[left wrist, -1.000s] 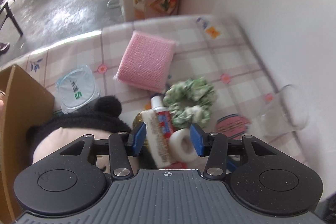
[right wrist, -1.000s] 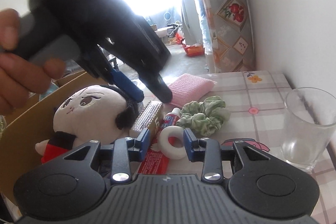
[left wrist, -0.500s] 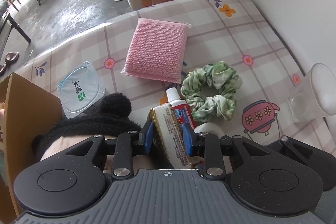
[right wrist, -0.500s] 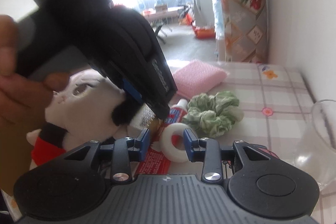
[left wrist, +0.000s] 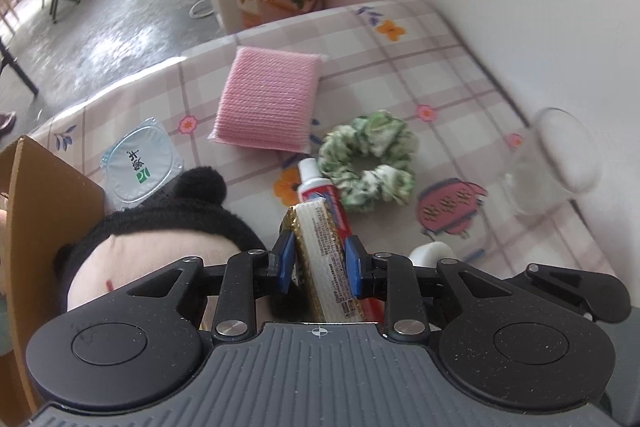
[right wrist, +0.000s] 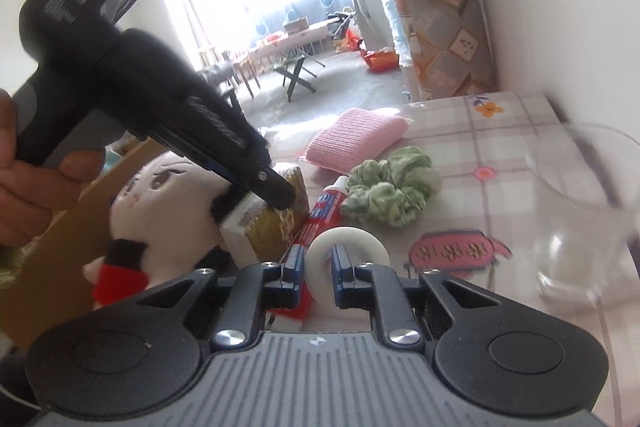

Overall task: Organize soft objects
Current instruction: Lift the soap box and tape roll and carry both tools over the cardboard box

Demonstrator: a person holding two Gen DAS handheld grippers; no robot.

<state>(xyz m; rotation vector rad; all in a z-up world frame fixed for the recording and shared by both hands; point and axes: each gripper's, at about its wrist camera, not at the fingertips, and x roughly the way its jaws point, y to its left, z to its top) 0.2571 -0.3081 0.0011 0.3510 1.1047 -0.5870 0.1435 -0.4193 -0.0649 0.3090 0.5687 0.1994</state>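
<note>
In the left wrist view my left gripper [left wrist: 318, 259] is closing on a gold-and-white packet [left wrist: 324, 251], and its blue pads press both sides. A plush doll [left wrist: 160, 239] with black hair lies just left of it. In the right wrist view my right gripper [right wrist: 316, 263] is shut on the near wall of a white ring [right wrist: 348, 247]. The left gripper [right wrist: 280, 195] shows there too, held in a hand, on the packet [right wrist: 272, 227] beside the doll [right wrist: 160, 211]. A pink sponge [left wrist: 268, 103] and a green scrunchie [left wrist: 368, 163] lie farther back on the tablecloth.
A red toothpaste tube [left wrist: 320, 187] lies between packet and scrunchie. A clear glass [right wrist: 588, 211] stands at the right by the wall. A cardboard box [left wrist: 40, 207] stands at the left, with a sealed plastic cup [left wrist: 140, 167] behind the doll. The table's far edge drops to the floor.
The left gripper shifted left off the white ring and closed on the gold-and-white packet. The right gripper's jaws closed onto the white ring.
</note>
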